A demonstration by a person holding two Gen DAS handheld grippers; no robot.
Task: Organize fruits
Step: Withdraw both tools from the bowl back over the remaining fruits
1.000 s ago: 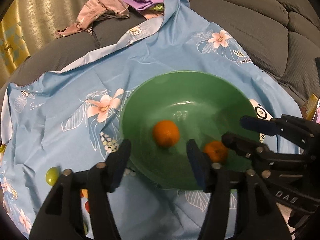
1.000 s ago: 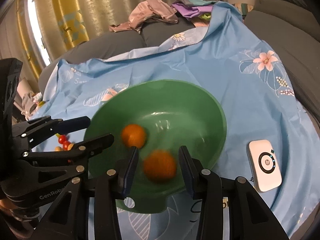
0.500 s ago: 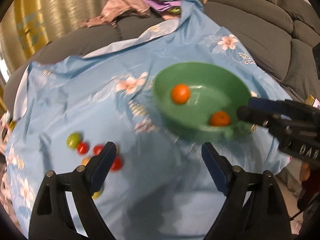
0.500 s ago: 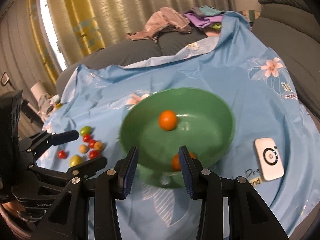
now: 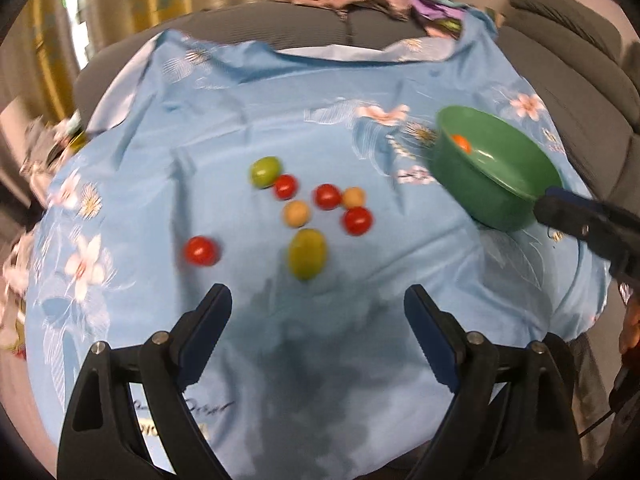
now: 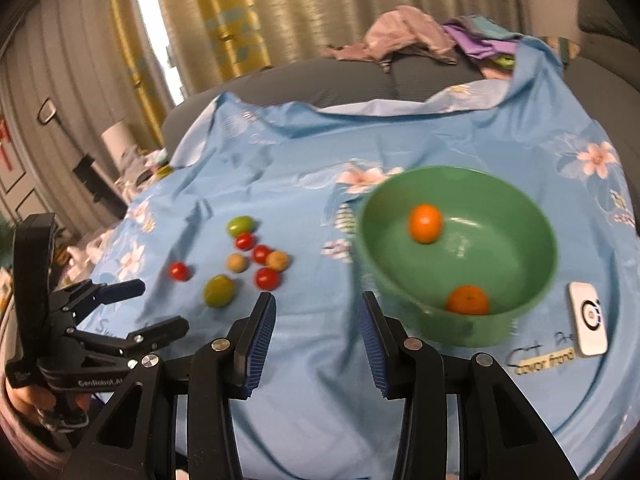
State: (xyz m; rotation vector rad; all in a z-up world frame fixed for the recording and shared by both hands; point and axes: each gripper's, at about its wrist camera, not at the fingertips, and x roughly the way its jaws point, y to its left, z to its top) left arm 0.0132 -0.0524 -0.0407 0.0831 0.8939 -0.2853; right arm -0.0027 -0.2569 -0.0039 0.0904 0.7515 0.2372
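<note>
Two oranges (image 6: 425, 223) are seen inside a green bowl (image 6: 532, 216), small fruits (image 5: 306, 254) are scattered left of it, and both the left gripper (image 5: 318, 312) and right gripper (image 6: 316, 318) are held apart, empty.

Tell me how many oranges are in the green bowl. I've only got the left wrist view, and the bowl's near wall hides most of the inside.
Observer: Two. The right wrist view looks down into the green bowl: one orange sits toward the far side and a second orange lies against the near wall.
Operator: Is anything lying on the side of the bowl away from the small fruits?
Observer: Yes, a white device with a round black mark lies flat on the cloth, close beside the bowl.
Operator: Are the right tongs carrying anything?
Observer: No. The right tongs are open, with only cloth showing between them.
</note>
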